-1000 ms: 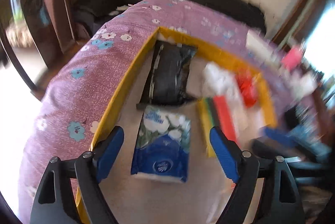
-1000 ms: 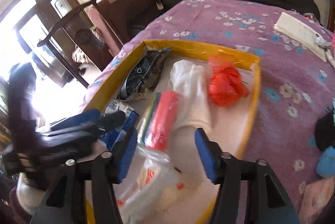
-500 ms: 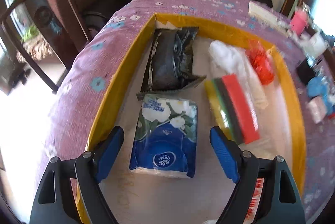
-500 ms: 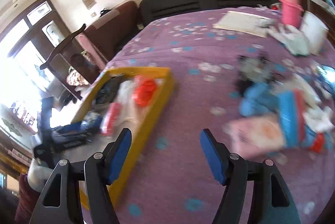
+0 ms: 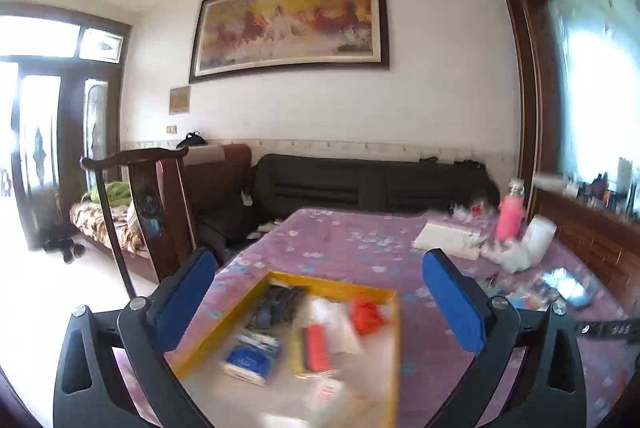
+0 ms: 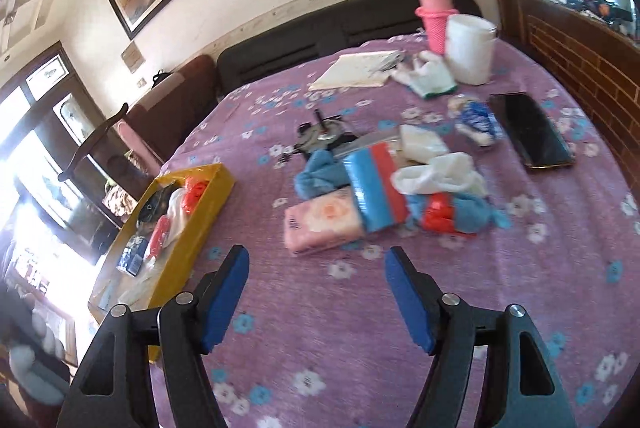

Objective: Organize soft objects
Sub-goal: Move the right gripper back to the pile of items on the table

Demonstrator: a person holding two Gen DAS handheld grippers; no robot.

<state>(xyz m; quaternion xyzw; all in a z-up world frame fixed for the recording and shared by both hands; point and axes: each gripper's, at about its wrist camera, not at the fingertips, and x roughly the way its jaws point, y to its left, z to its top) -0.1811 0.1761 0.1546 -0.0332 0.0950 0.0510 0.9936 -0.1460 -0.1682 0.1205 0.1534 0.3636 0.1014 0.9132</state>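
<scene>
Labels unreadable, blurred | left gripper (image 5: 320,302) jaws just opened wide, empty | right gripper (image 6: 316,294) jaws opening, empty

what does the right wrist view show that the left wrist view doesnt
Only the right wrist view: the loose pile on the cloth, with a pink tissue pack, a blue and red pack and a phone. Only the left wrist view: the whole horse painting and a chair. Both: the yellow tray holding sorted items, the pink bottle, and open, empty jaws.
</scene>
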